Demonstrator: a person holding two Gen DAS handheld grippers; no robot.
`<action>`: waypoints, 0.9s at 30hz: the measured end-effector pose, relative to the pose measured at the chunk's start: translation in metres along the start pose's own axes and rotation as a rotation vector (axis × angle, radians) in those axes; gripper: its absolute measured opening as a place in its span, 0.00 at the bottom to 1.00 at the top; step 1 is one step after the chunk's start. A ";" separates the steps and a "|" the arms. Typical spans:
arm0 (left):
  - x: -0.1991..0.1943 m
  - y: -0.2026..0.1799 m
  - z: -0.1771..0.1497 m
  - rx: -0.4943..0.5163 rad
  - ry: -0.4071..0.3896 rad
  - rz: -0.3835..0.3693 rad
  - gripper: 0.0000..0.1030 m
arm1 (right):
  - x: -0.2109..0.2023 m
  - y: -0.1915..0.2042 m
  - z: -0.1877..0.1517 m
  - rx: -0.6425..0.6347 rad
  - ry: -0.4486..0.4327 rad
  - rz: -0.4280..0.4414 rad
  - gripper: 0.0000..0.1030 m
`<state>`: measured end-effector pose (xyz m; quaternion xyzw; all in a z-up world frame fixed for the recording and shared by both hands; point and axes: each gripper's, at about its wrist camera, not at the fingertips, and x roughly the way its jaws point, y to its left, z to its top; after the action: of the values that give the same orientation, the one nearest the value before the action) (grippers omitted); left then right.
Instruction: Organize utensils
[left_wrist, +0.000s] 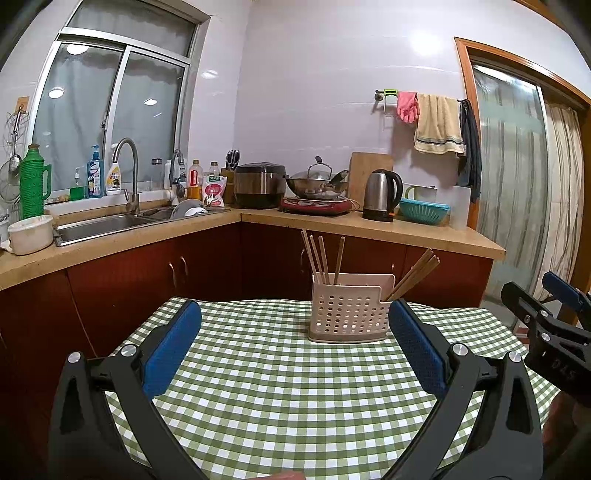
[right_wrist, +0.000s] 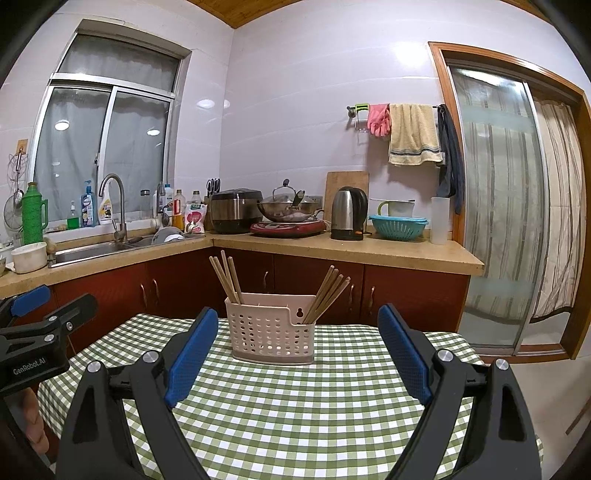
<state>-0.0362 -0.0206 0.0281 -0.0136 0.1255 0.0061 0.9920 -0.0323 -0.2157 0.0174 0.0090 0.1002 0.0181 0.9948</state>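
The left tongs (left_wrist: 295, 343) hover level with their blue pads spread wide, gripping nothing. The right tongs (right_wrist: 297, 354) sit just beside them on the right, likewise spread wide and holding nothing.

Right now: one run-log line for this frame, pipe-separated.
left gripper: open, empty | right gripper: open, empty | holder: upright on checked tablecloth | chopsticks: two bunches in holder | contact: none

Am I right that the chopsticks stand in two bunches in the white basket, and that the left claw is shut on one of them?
Not quite: the left wrist view shows the left claw open and empty. The chopsticks do stand in two bunches in the white basket.
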 end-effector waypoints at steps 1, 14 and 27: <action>0.001 0.000 0.001 0.001 0.001 0.000 0.96 | 0.000 0.001 -0.001 0.000 0.001 0.000 0.83; 0.011 -0.001 -0.004 -0.008 0.034 -0.029 0.96 | 0.006 0.002 -0.008 0.001 0.015 0.002 0.83; 0.037 0.004 -0.011 -0.003 0.073 0.008 0.96 | 0.019 -0.007 -0.019 0.009 0.056 -0.005 0.83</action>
<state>-0.0034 -0.0164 0.0084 -0.0148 0.1616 0.0099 0.9867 -0.0173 -0.2219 -0.0049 0.0126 0.1280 0.0155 0.9916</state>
